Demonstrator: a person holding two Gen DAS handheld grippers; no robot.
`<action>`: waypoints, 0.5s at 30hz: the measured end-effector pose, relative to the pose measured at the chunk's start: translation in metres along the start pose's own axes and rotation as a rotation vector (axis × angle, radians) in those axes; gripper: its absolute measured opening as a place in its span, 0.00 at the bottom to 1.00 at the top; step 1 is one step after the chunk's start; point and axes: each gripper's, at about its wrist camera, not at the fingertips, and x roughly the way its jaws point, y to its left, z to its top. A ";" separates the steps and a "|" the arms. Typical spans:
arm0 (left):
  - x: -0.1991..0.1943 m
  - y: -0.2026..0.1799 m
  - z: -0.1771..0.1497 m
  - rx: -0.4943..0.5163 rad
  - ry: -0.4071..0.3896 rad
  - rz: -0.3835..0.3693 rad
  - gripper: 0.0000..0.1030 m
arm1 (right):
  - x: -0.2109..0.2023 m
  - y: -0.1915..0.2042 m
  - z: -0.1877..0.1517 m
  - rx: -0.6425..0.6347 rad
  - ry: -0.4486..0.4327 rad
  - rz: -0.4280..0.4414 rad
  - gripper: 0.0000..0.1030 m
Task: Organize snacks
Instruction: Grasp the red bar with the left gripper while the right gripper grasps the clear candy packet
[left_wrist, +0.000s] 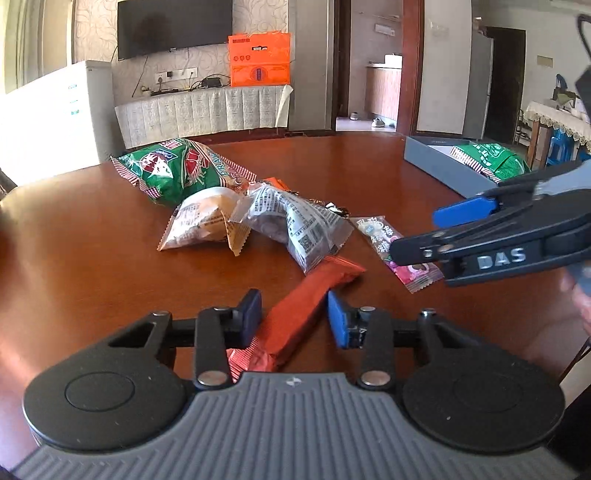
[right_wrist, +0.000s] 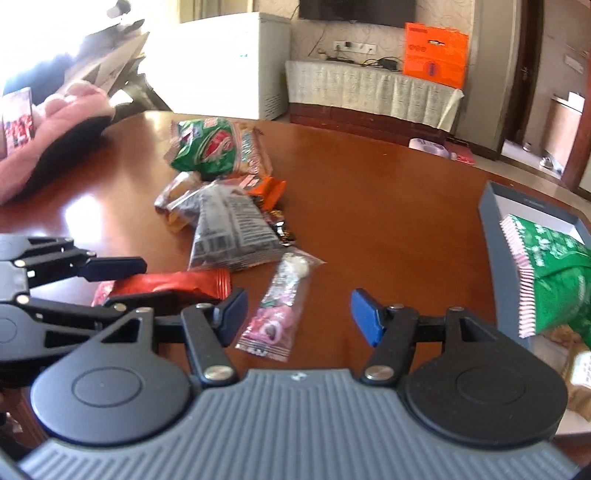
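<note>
Between the fingers of the left claw (left_wrist: 293, 317) a red snack bar (left_wrist: 295, 317) is lying flat on the brown tabletop (left_wrist: 92, 266); the jaws are standing part-open around it, and whether the pads are touching the wrapper is hard to tell. The bar's near end is disappearing under the claw's grey body.

Just beyond the bar's far end, a grey printed packet (left_wrist: 295, 225) is resting against a tan pastry packet (left_wrist: 203, 225), and behind those a green prawn-cracker bag (left_wrist: 173, 171) is lying. An orange wrapper (left_wrist: 277, 183) and a dark foil sweet (left_wrist: 338, 209) are peeking out from behind the grey packet, mostly hidden.

Right of the bar, a pink candy packet (right_wrist: 275, 310) is lying partly under the right claw (right_wrist: 299, 314), which is hovering wide open over it and gripping nothing.

Well to the right of the bar, a grey box (right_wrist: 491, 236) is holding a second green bag (right_wrist: 554, 280), cut off by the frame edge; a tan packet beneath it is too blurred to identify. Far left of the bar, in the right wrist view, a pink-sleeved arm (right_wrist: 55, 129) is resting, blurred.
</note>
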 end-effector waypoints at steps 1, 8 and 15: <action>0.000 0.001 0.000 -0.009 -0.001 -0.001 0.42 | 0.003 0.000 0.003 -0.001 0.001 -0.004 0.60; 0.002 -0.005 -0.003 -0.017 0.004 0.030 0.71 | 0.024 -0.002 0.007 0.039 0.042 -0.017 0.59; 0.013 -0.012 -0.005 0.002 0.031 -0.005 1.00 | 0.023 0.002 0.008 0.019 0.046 0.045 0.25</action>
